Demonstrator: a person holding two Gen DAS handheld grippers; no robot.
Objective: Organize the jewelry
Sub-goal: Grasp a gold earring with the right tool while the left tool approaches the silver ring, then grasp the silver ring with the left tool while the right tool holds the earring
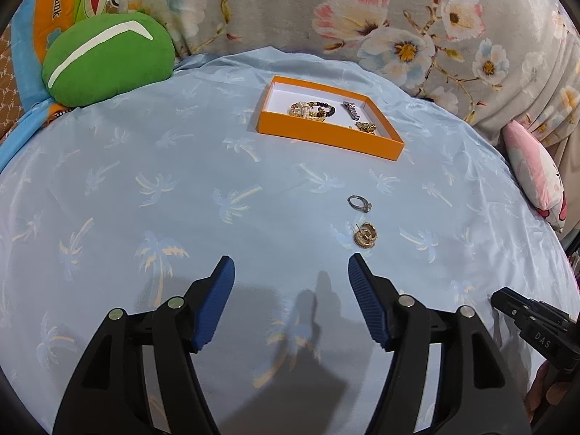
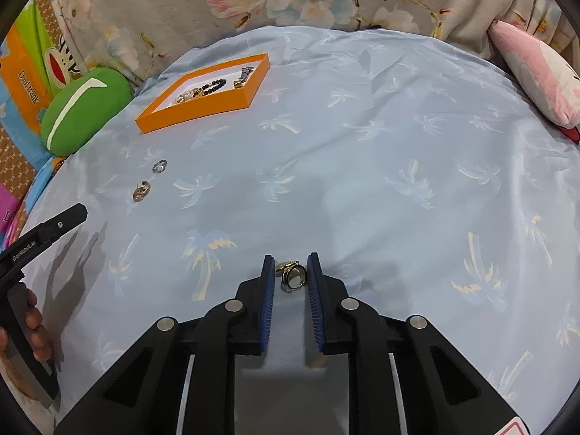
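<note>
My right gripper (image 2: 290, 259) has its blue pads close on either side of a gold ring with a pale oval stone (image 2: 293, 278) lying on the blue palm-print cloth; thin gaps show on both sides. My left gripper (image 1: 290, 259) stands open over bare cloth with nothing between its fingers. Just beyond its right fingertip lies a gold hoop earring (image 1: 365, 236), and a silver ring (image 1: 359, 203) lies a little farther. An orange tray (image 1: 326, 137) at the back holds bracelets (image 1: 311, 108), a small silver piece (image 1: 349, 107) and a gold piece (image 1: 366, 126).
A green cushion (image 1: 105, 58) sits far left, a pink plush (image 1: 536, 177) at the right edge, and a floral blanket (image 1: 362, 11) behind the tray. The right gripper's body (image 1: 525, 315) shows at lower right. A hand (image 2: 32, 326) holds the left gripper's handle.
</note>
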